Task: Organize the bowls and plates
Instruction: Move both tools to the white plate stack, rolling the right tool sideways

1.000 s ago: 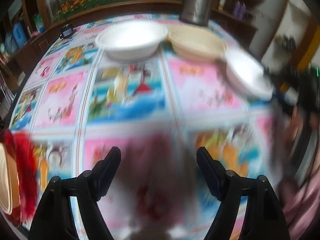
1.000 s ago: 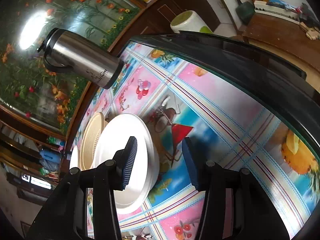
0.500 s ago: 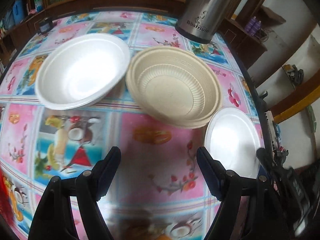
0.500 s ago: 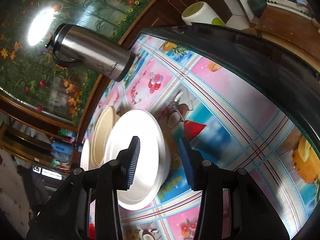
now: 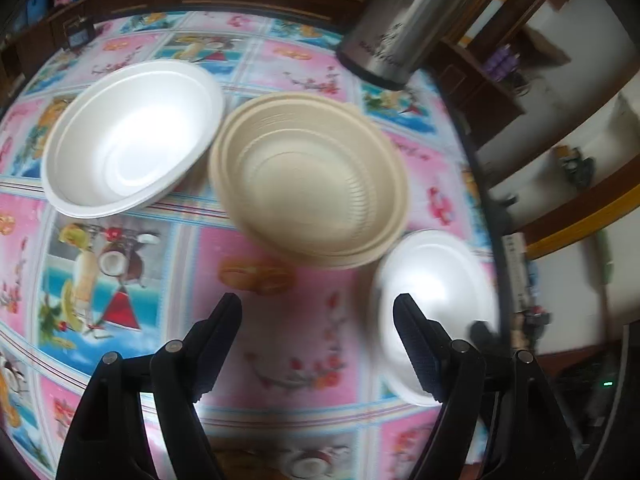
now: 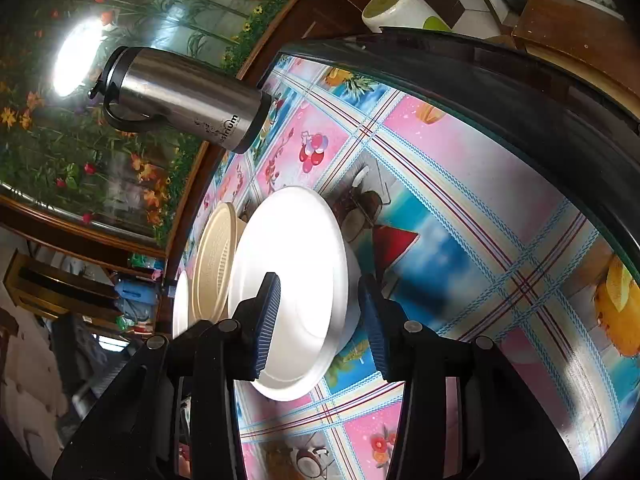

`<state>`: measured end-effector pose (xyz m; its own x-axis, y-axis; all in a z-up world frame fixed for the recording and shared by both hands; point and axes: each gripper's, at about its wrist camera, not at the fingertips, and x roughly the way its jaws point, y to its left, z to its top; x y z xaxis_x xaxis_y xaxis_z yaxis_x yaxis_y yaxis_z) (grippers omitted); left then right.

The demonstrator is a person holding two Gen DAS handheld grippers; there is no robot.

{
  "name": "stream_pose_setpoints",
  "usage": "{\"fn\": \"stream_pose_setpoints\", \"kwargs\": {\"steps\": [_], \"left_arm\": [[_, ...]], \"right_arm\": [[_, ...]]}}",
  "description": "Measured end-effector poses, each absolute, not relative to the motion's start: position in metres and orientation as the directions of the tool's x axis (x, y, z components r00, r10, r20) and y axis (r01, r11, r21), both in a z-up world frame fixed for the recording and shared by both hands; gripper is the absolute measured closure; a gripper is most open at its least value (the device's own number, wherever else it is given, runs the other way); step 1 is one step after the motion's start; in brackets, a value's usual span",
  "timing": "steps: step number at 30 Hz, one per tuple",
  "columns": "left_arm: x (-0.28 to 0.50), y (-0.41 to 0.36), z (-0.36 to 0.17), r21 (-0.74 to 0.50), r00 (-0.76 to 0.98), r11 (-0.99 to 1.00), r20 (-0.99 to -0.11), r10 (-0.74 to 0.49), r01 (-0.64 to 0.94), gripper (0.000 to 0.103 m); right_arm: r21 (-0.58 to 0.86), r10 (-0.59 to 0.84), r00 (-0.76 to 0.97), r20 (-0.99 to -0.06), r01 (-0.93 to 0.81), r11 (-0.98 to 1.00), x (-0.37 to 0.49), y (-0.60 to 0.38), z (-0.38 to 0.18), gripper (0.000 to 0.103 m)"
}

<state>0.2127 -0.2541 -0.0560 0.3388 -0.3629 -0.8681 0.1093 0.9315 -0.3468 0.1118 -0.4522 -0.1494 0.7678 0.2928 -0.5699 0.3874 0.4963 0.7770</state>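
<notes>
Steel flask (image 6: 182,98): script brand lettering near base, not clearly legible.

A home dining room: a round surface (image 5: 472,152) under a glossy fruit-and-drink patterned oilcloth (image 5: 280,344), a tall stainless-steel vacuum flask (image 6: 180,100), disposable foam and beige plastic bowls (image 5: 308,180), dark wooden shelving (image 5: 500,80), and a flower-painted mirror panel (image 6: 100,152) behind

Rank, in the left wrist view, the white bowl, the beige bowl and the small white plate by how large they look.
1. beige bowl and white bowl: they look nearly alike in width, so I do not rank one above the other.
2. small white plate: plainly the smallest, though nearest to the camera.
</notes>
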Motion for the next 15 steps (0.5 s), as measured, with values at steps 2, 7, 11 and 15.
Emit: {"fn": "stream_pose_setpoints", "kwargs": {"steps": [2,7,11,15], "left_arm": [[0.212,-0.262,-0.054,-0.333,0.347,0.935,-0.868,-0.354,0.123,0.024],[0.218,-0.278,-0.076,-0.350,0.277,0.930,-0.888,-0.368,0.115,0.023],[0.219,-0.285,-0.085,-0.361,0.261,0.927,-0.890,-0.375,0.100,0.023],[0.217,-0.291,-0.085,-0.359,0.282,0.926,-0.882,-0.377,0.115,0.025]], "right_arm": [[0.780,0.278,0.777,-0.565,0.393,0.488,0.110,-0.454,-0.149,0.062],[0.780,0.262,0.780,-0.569,0.412,0.471,0.110,-0.459,-0.151,0.062],[0.779,0.242,0.790,-0.563,0.410,0.475,0.109,-0.459,-0.149,0.062],[0.781,0.239,0.792,-0.561,0.411,0.470,0.108,-0.461,-0.149,0.069]]}}
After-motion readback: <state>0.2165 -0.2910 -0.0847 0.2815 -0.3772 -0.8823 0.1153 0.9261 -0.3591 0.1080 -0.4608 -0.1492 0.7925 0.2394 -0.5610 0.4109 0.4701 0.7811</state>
